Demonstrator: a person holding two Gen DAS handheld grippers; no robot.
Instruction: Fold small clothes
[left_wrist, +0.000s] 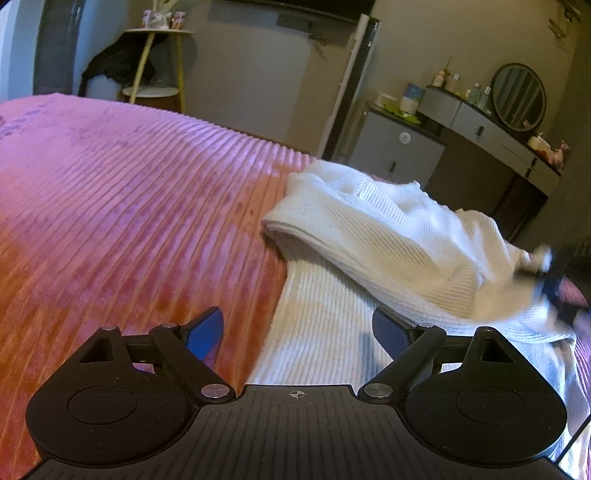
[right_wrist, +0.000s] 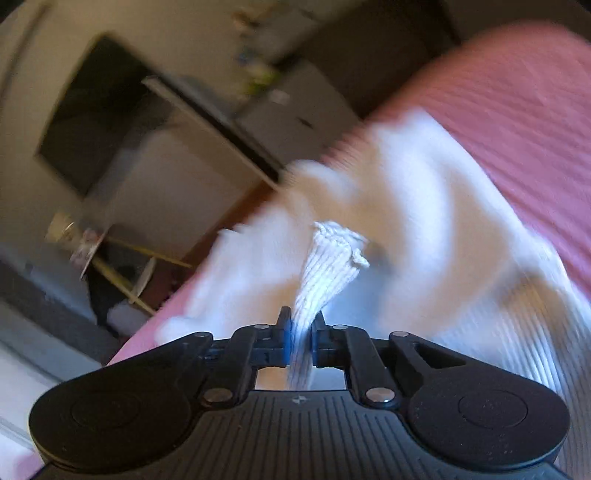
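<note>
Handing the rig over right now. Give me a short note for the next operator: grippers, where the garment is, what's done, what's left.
Right gripper: shut on a bunched edge of the white ribbed garment, lifting it off the bed.
Left gripper: open, holding nothing, with flat white fabric lying between its fingers.
Garment: near the edge of the pink ribbed bedspread; one part is doubled over another, the rest lies flat toward the left gripper.
Done: a first fold is under way, not laid down.
Left: lay the lifted edge down, smooth it, finish folding. The right wrist view is blurred, so check the grip.
</note>
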